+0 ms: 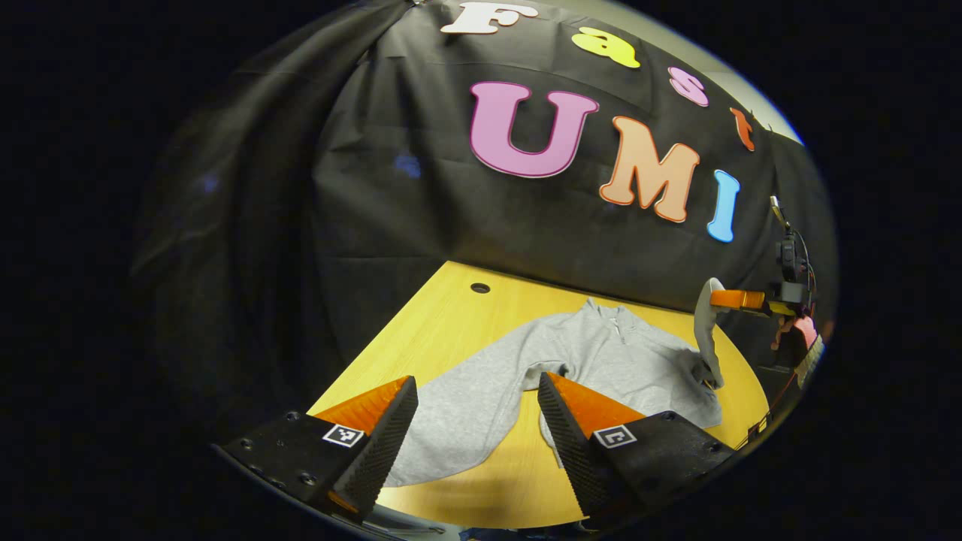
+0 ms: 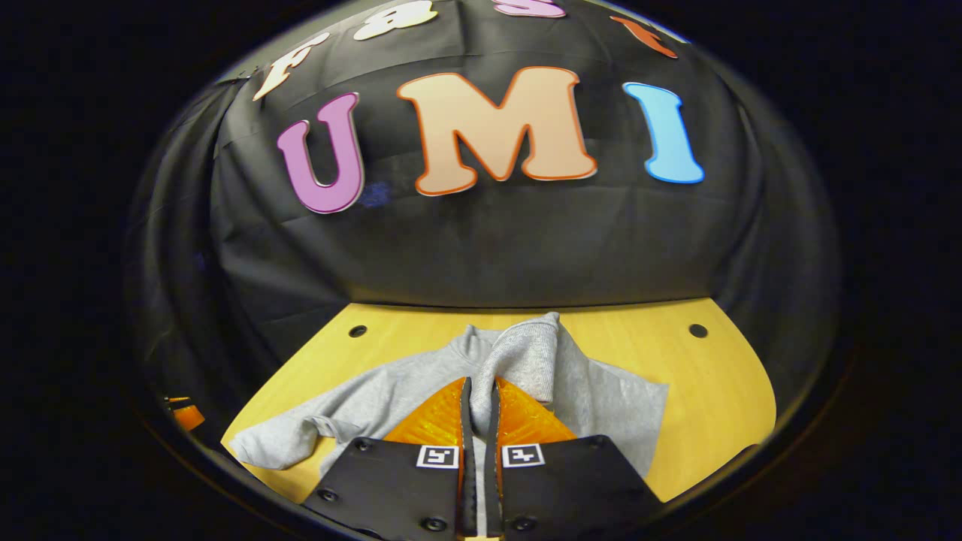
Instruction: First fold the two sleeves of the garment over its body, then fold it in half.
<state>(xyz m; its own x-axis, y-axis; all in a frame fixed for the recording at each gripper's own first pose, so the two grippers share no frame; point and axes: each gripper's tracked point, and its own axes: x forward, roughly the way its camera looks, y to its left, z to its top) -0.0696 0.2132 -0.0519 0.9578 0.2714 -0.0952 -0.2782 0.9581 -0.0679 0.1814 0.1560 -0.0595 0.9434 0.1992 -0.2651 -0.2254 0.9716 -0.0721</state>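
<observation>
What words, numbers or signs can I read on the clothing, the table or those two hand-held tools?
Grey garment: no readable print or label.
Table: none.
Left gripper: square black-and-white markers on the fingers, which are patterns, not words.
Right gripper: the same kind of markers, no words.

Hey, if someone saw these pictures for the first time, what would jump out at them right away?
Probably the grey garment spread on the yellow table. Next, in the right gripper view, the right gripper is shut on a sleeve, which it holds lifted above the garment's body. In the left gripper view, the left gripper is open above the other sleeve, which lies flat.
</observation>
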